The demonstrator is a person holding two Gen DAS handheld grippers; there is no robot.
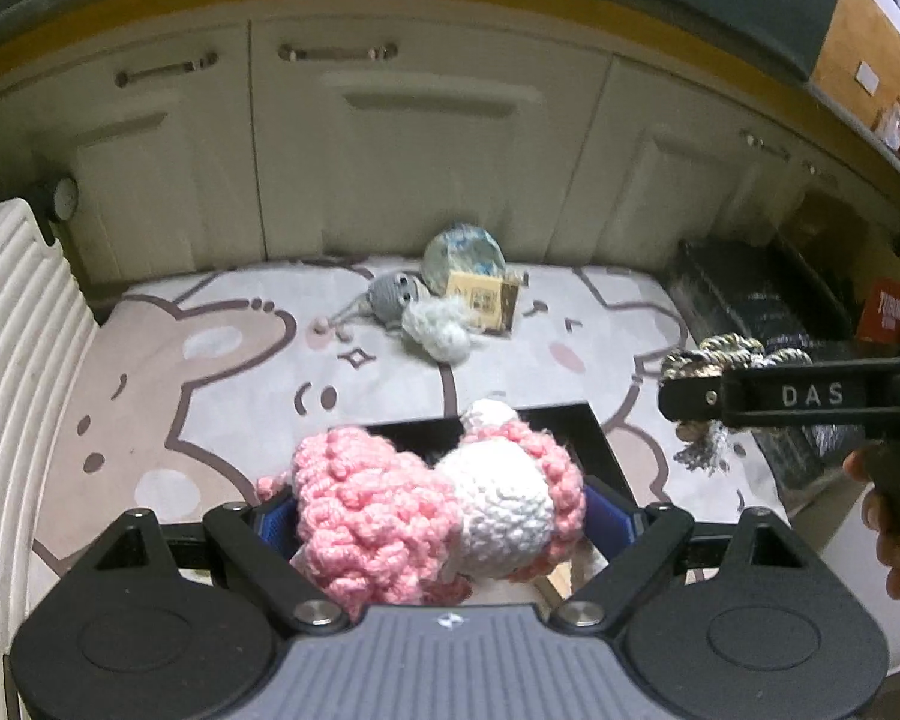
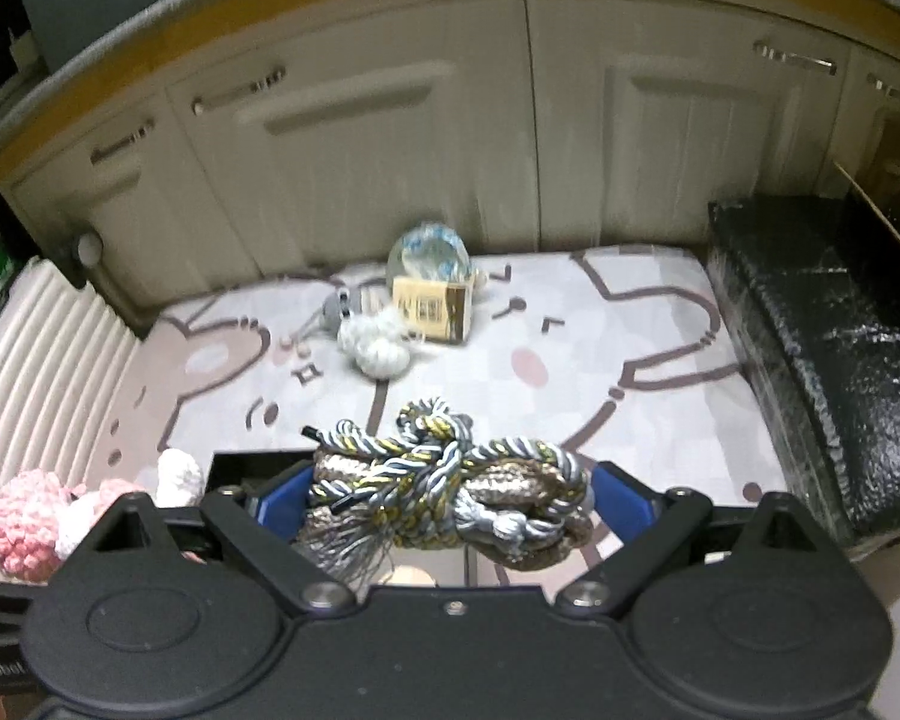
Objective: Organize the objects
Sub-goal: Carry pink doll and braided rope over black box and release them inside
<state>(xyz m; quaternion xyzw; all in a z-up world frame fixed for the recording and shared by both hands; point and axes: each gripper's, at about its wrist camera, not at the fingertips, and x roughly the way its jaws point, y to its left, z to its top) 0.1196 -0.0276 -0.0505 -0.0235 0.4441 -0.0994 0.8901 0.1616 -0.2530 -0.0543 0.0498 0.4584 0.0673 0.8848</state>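
Observation:
My left gripper point(image 1: 444, 516) is shut on a pink and white crochet toy point(image 1: 390, 516), held over a black box point(image 1: 576, 426) on the mat. The toy also shows at the left of the right wrist view point(image 2: 30, 522). My right gripper point(image 2: 444, 498) is shut on a bundle of silver and gold twisted cord point(image 2: 450, 492), also above the black box point(image 2: 252, 459). In the left wrist view the right gripper point(image 1: 690, 396) with the cord point(image 1: 714, 354) is at the right.
On the cartoon mat point(image 2: 570, 354) near the cabinets lie a glass globe point(image 2: 429, 255), a small printed carton point(image 2: 432, 306), a white crochet piece point(image 2: 375, 345) and a grey crochet toy point(image 1: 393, 294). A black bin point(image 2: 810, 330) stands right, a ribbed white case point(image 1: 12, 360) left.

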